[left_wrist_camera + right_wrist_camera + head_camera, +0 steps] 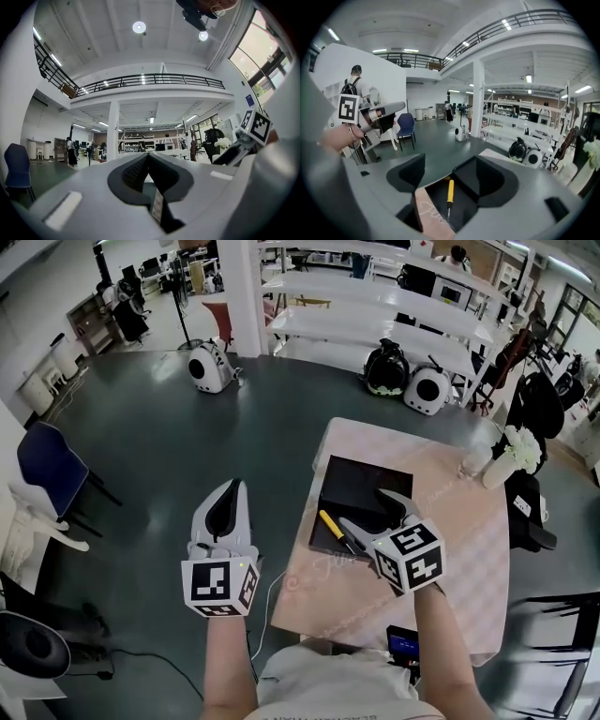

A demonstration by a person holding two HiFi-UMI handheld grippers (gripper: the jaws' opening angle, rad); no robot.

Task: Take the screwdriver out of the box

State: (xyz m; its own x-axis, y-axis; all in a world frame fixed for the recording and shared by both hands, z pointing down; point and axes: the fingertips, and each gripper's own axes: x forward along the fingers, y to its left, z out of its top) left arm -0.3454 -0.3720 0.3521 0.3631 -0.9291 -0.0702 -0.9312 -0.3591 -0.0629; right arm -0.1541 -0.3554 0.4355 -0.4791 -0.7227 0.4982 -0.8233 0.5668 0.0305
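Note:
A yellow-handled screwdriver (pixel 331 524) lies in the open black box (pixel 366 486) on the pink-clothed table (pixel 469 549). My right gripper (pixel 364 507) hovers over the box's near left part, open, with the screwdriver below and between its fingers and untouched. In the right gripper view the screwdriver (pixel 450 192) lies lengthwise in the box (pixel 436 197) beyond the spread jaws of that gripper (pixel 450 176). My left gripper (pixel 229 489) hangs left of the table over the floor, shut and empty. Its own view shows the left gripper (pixel 147 157) with both fingers pressed together.
A white vase of flowers (pixel 514 454) and a glass (pixel 473 460) stand at the table's far right corner. A small black device (pixel 403 645) sits at the near edge. A blue chair (pixel 47 470) is far left; white shelving (pixel 375 315) and round carriers (pixel 386 369) stand behind.

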